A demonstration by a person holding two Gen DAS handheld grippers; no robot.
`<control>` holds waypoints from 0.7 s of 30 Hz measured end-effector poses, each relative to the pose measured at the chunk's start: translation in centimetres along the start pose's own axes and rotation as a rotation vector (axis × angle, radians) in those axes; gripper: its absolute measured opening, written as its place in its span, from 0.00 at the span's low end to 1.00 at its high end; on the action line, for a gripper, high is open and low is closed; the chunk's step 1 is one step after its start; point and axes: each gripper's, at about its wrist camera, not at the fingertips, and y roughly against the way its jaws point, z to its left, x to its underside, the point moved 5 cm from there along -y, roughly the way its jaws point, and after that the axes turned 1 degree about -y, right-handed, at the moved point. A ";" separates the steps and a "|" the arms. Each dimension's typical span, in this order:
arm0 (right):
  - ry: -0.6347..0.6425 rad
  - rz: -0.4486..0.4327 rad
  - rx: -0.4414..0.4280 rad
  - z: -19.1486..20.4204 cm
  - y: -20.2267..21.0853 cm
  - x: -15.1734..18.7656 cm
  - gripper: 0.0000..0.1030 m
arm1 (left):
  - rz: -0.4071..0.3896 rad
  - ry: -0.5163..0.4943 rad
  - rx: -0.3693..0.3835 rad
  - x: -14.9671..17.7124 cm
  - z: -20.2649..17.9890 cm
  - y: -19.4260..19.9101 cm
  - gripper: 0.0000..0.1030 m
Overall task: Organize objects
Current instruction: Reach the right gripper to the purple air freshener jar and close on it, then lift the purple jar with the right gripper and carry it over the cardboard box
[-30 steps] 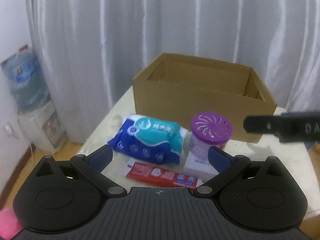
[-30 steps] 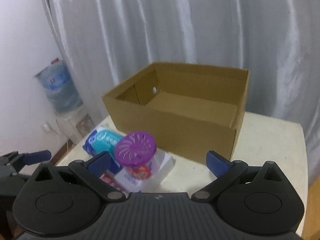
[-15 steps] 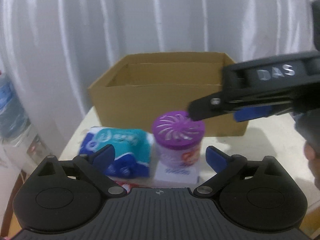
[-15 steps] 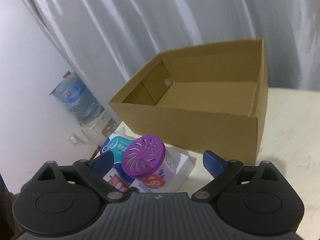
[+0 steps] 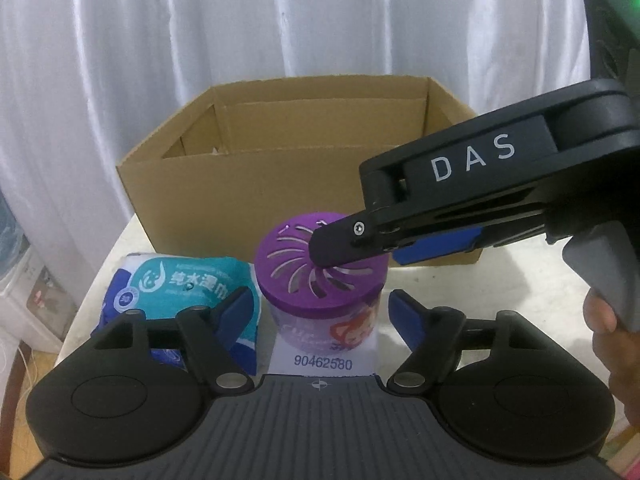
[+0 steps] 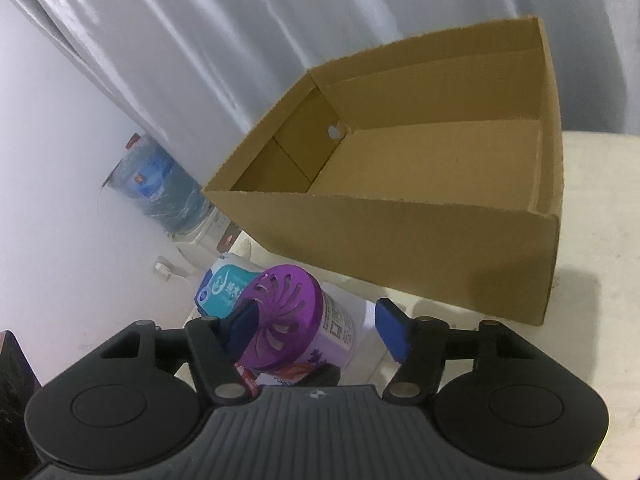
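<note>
Heads up: your left gripper (image 5: 322, 314) and right gripper (image 6: 314, 326) are both closing around the purple-lidded jar (image 5: 322, 280), neither clamped yet. Just in front of the cardboard box (image 5: 280, 196), you could collide or tip it.

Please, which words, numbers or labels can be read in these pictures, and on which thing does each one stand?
"DAS": white letters on the side of the right tool.
"90462580": on the white box under the purple-lidded jar.
Wet wipes pack: Chinese characters and a small round "30" mark, too blurred to read surely.
Jar label: small print, unreadable.
Water bottle label: unreadable.
</note>
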 end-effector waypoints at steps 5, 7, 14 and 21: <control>-0.015 0.005 -0.027 -0.2 -0.3 0.0 0.57 | 0.015 0.016 0.013 0.3 -0.1 -0.4 0.63; -0.015 0.005 -0.035 -0.1 -0.4 -0.1 0.54 | 0.011 0.016 0.011 0.5 -0.2 -0.3 0.62; -0.001 0.005 -0.036 0.7 -0.1 0.0 0.51 | 0.007 0.027 0.007 0.5 -0.3 0.0 0.62; -0.010 -0.003 -0.035 0.8 0.1 0.1 0.51 | -0.004 0.022 -0.006 0.2 -0.2 -0.2 0.62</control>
